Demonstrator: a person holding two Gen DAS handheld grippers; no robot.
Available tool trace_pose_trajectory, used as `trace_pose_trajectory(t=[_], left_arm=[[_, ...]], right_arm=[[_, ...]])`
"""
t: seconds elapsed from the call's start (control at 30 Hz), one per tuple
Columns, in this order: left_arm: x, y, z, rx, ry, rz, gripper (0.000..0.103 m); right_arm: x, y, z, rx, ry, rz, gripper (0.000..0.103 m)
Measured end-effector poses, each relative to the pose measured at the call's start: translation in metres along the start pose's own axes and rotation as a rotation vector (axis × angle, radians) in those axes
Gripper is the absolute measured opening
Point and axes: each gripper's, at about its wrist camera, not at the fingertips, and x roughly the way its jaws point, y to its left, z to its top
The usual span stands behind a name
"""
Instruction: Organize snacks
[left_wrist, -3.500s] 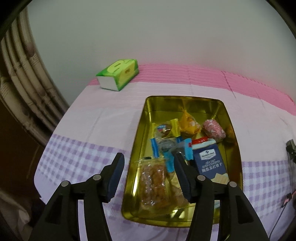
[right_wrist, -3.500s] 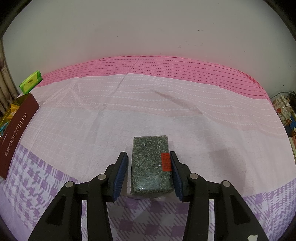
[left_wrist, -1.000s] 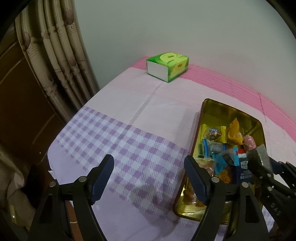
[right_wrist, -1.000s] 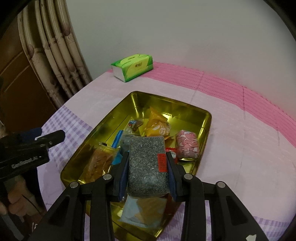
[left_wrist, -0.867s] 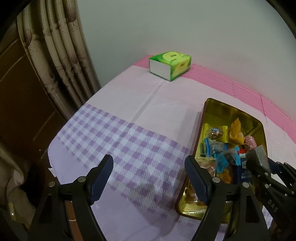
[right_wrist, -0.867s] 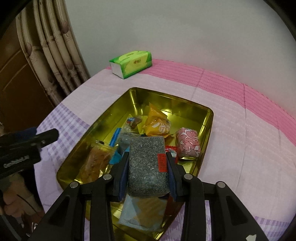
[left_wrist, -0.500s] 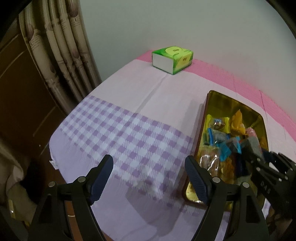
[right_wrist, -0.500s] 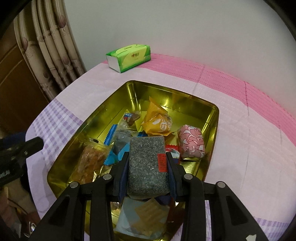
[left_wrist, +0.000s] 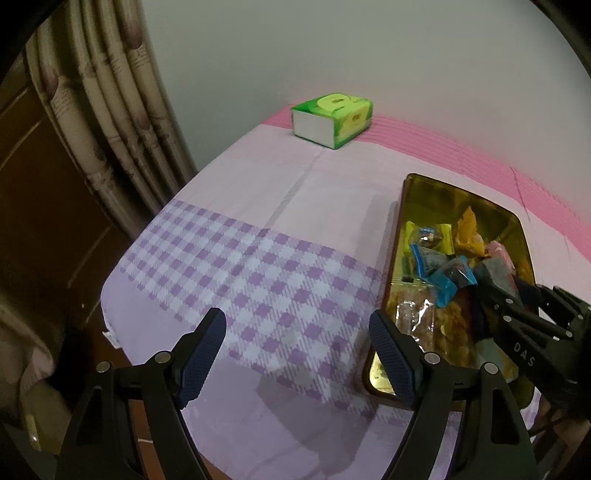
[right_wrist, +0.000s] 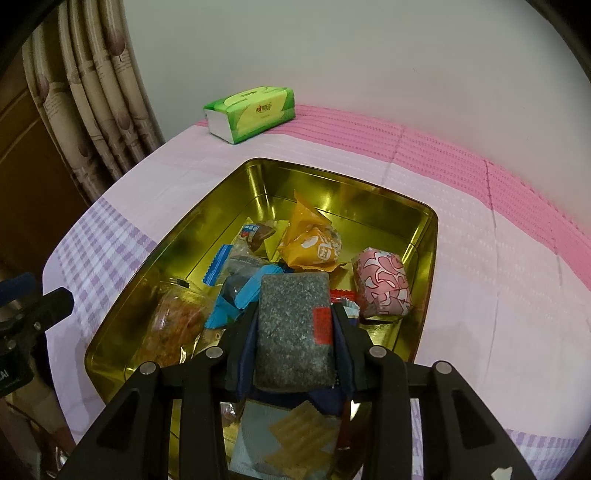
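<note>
— Standing by the table (left_wrist: 258, 177), what do you see on it?

— A cloth (right_wrist: 480, 258) covers it: pale pink in the middle, a deeper pink band along the far edge by the grey-white wall (right_wrist: 369, 55), purple checks along the near edge. A green tissue box (right_wrist: 251, 109) sits at the far left corner, close to the beige curtain (right_wrist: 92, 92) and the dark wood panelling (left_wrist: 33, 177) behind it.

— And the snacks?

— They lie in a gold tin tray (right_wrist: 424, 258) toward the middle of the table. Inside are an orange packet (right_wrist: 314, 243), a pink patterned packet (right_wrist: 382, 288), blue-edged wrappers (right_wrist: 236, 295), and a clear pack of reddish-brown pieces (right_wrist: 173, 321) at the tray's near left corner.

— What are the claws doing?

— The right gripper (right_wrist: 295, 325) is closed on a grey speckled block (right_wrist: 293, 332) with a red label, held over the near end of the tray, above a pale cracker packet (right_wrist: 291, 435). The left gripper (left_wrist: 295, 354) is spread wide with nothing between its fingers, over the checked near edge, just left of the tray.
</note>
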Motion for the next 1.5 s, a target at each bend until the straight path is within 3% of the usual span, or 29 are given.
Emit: trace_pose_trajectory(t=[0.2, 0.4, 0.63, 0.93, 1.5], left_arm=[[-0.001, -0.012, -0.002, 0.073, -0.006, -0.001, 0.08], [-0.003, -0.018, -0.004, 0.107, -0.006, -0.011, 0.081], [-0.004, -0.024, -0.006, 0.136, -0.002, -0.02, 0.082], [-0.006, -0.026, -0.008, 0.149, -0.007, -0.025, 0.082], [-0.008, -0.027, -0.007, 0.162, -0.011, -0.014, 0.082]], right_arm=[[-0.014, 0.001, -0.001, -0.001, -0.029, 0.001, 0.059], [-0.039, 0.002, -0.006, -0.006, -0.068, 0.009, 0.074], [-0.073, 0.016, -0.029, -0.031, -0.096, 0.006, 0.095], [-0.08, 0.018, -0.06, -0.002, -0.057, -0.001, 0.097], [-0.074, 0.003, -0.064, 0.071, -0.046, -0.011, 0.099]])
